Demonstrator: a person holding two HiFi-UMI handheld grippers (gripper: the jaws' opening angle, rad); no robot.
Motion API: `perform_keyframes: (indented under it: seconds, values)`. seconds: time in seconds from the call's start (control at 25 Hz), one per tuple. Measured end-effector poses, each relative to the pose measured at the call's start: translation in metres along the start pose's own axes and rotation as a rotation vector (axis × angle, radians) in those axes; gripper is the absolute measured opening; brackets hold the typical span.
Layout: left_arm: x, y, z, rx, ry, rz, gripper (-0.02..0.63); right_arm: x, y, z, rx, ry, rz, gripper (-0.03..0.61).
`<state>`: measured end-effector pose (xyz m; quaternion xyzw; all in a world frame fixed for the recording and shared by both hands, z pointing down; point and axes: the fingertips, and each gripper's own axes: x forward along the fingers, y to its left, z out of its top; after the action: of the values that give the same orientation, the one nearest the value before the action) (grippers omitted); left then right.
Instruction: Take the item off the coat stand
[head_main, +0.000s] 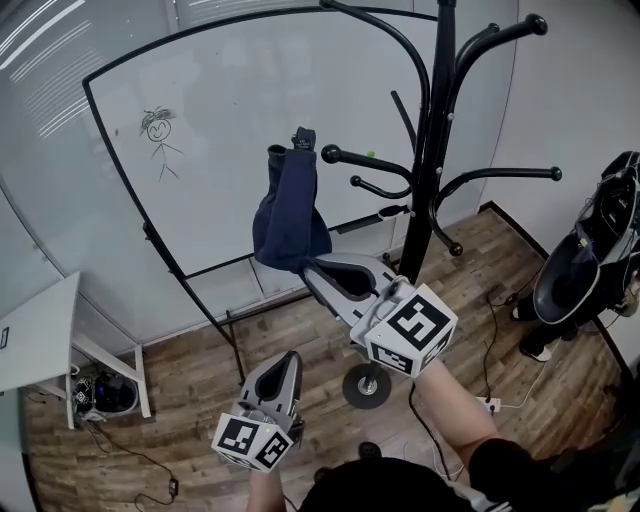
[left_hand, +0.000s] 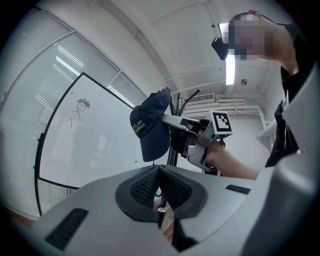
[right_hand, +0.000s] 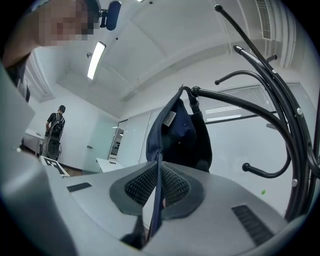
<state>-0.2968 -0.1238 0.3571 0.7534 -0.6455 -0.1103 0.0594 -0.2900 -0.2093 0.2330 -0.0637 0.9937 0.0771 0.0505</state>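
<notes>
Our right hand-held gripper (head_main: 318, 270) is clamped on the lower edge of the navy fabric cap (head_main: 290, 205), which hangs from a hook of the black metal coat stand (head_main: 432, 170). Lifting it up past the hook tip should free it. Our left hand-held gripper (head_main: 284, 362), low by the stand, is closed and empty.

I'm looking into an office or meeting room: a large black-framed whiteboard (head_main: 250, 130) with a stick figure drawn on it, a black metal coat stand (head_main: 432, 150), a white table (head_main: 40, 335), wood-plank floor (head_main: 190, 370), glass wall panels (right_hand: 131, 142) and a ceiling strip light (left_hand: 230, 70).
</notes>
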Motion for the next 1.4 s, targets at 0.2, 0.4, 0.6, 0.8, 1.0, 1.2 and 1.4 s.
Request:
perform_keyframes:
  seconds: [0.2,0.4,0.6,0.8,1.0,1.2,1.4]
  values:
    - [-0.021,-0.022,-0.005,0.008,-0.006,-0.002,0.014,-0.027,0.019,0.002,-0.008,-0.003,-0.014,0.044]
    - [-0.031,-0.025,-0.006,-0.003,0.0,-0.014,0.014,-0.034,0.029,-0.003,0.002,0.009,-0.029,0.044]
    - [-0.042,-0.027,-0.013,-0.024,0.022,-0.039,0.014,-0.041,0.039,-0.017,0.023,0.044,-0.065,0.044]
    - [-0.051,-0.035,-0.029,-0.046,0.055,-0.086,0.014,-0.064,0.054,-0.032,0.032,0.08,-0.114,0.044]
    - [-0.051,-0.048,-0.038,-0.056,0.084,-0.147,0.014,-0.091,0.058,-0.048,0.033,0.131,-0.176,0.044]
    - [-0.054,-0.063,-0.051,-0.055,0.122,-0.192,0.014,-0.122,0.063,-0.062,0.04,0.154,-0.242,0.044]
    - [-0.051,-0.087,-0.056,-0.04,0.132,-0.223,0.014,-0.153,0.062,-0.072,0.055,0.162,-0.299,0.044]
